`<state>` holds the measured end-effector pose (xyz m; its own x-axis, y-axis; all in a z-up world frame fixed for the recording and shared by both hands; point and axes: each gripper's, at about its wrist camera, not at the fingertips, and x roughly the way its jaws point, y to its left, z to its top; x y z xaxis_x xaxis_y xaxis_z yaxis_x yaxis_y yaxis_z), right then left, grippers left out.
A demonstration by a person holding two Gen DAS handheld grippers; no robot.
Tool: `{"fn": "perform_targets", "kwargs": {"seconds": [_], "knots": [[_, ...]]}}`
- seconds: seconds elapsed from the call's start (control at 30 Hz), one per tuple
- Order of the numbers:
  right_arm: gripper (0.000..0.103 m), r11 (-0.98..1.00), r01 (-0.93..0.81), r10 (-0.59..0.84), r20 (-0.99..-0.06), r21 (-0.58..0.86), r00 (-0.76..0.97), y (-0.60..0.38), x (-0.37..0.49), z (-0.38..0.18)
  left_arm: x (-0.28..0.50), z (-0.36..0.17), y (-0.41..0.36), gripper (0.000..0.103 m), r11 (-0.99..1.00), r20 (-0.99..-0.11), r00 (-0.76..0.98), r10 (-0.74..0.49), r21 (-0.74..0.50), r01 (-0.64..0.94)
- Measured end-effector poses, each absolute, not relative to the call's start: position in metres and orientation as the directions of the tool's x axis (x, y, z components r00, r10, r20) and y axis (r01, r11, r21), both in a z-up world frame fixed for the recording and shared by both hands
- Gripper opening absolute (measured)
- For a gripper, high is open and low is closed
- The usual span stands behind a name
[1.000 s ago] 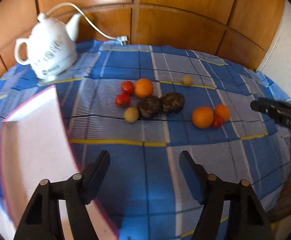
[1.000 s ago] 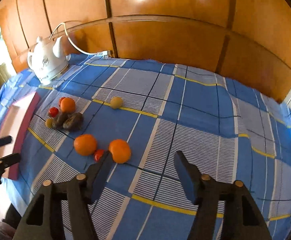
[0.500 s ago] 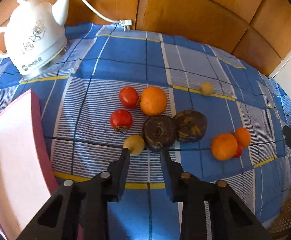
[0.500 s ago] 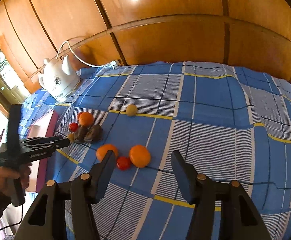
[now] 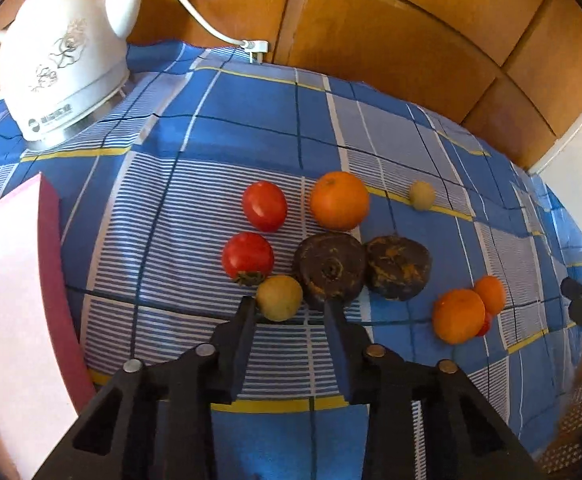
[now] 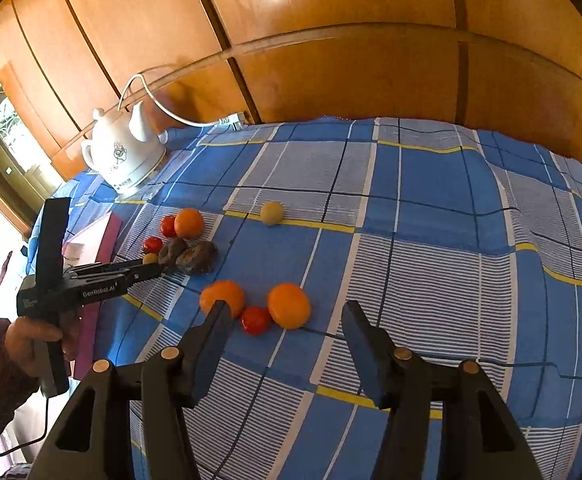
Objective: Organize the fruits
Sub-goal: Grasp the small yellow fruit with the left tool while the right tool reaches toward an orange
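The left gripper [image 5: 289, 306] is partly open and grips nothing; its jaws stand at the near edge of a small yellow-green fruit [image 5: 279, 297], which lies on the blue checked cloth [image 5: 251, 128] at the near side of the left-hand fruit cluster. The fruit sits just ahead of the fingertips and slightly left of the centreline between them, close against the left finger. Directly right of it, and touching or nearly touching it, is a dark brown fruit [image 5: 330, 270], whose near edge overlaps the right fingertip in the left wrist view; a red tomato [image 5: 247, 257] lies just beyond the fruit on the far left. The fruit is roughly round, so no long axis governs the approach. The deciding relation is therefore lateral: the jaws probably need a short advance and a small leftward shift so that the right finger passes between the yellow-green fruit and the dark one. Whether a gap exists there cannot be confirmed from this angle. The pink tray [image 5: 7, 300] lies to the left. The right gripper [image 6: 285, 318] is wide open and empty, poised near two oranges and a small tomato, well apart from this fruit; the left one is clearly nearer.
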<state>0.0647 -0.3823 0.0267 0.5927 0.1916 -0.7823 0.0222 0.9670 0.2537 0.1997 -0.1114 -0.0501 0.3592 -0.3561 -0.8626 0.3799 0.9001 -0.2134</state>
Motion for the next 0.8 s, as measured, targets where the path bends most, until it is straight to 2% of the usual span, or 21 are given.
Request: {"fn": "perform_targets", "kwargs": {"seconds": [0.1, 0.37, 0.4, 0.5, 0.6, 0.67, 0.7, 0.8], "knots": [[0.044, 0.971, 0.035, 0.172, -0.789, 0.238, 0.59, -0.382, 0.065, 0.024, 0.196, -0.053, -0.106, 0.021, 0.904, -0.859, 0.365, -0.36, -0.223, 0.366], [0.042, 0.97, 0.068, 0.155, -0.807, 0.234, 0.57, -0.386, 0.068, 0.017, 0.186, -0.048, -0.101, 0.022, 0.909, -0.858, 0.386, -0.338, -0.191, 0.372], [0.043, 0.97, 0.07, 0.154, -0.808, 0.234, 0.569, -0.386, 0.068, 0.016, 0.187, -0.049, -0.101, 0.024, 0.91, -0.861, 0.378, -0.339, -0.198, 0.364], [0.043, 0.968, 0.078, 0.156, -0.81, 0.24, 0.566, -0.387, 0.068, 0.014, 0.19, -0.046, -0.103, 0.05, 0.916, -0.854, 0.398, -0.335, -0.196, 0.349], [0.043, 0.967, 0.084, 0.152, -0.811, 0.24, 0.565, -0.387, 0.068, 0.014, 0.194, -0.046, -0.107, 0.047, 0.919, -0.859, 0.396, -0.324, -0.187, 0.346], [0.043, 0.967, 0.087, 0.149, -0.811, 0.238, 0.565, -0.388, 0.068, 0.014, 0.195, -0.049, -0.112, 0.037, 0.917, -0.867, 0.387, -0.314, -0.171, 0.361], [0.043, 0.967, 0.089, 0.148, -0.812, 0.238, 0.565, -0.388, 0.068, 0.013, 0.195, -0.051, -0.114, 0.025, 0.916, -0.872, 0.382, -0.305, -0.159, 0.368], [0.043, 0.964, 0.104, 0.144, -0.81, 0.245, 0.568, -0.391, 0.069, 0.012, 0.191, -0.053, -0.115, 0.024, 0.913, -0.864, 0.39, -0.318, -0.168, 0.373]]}}
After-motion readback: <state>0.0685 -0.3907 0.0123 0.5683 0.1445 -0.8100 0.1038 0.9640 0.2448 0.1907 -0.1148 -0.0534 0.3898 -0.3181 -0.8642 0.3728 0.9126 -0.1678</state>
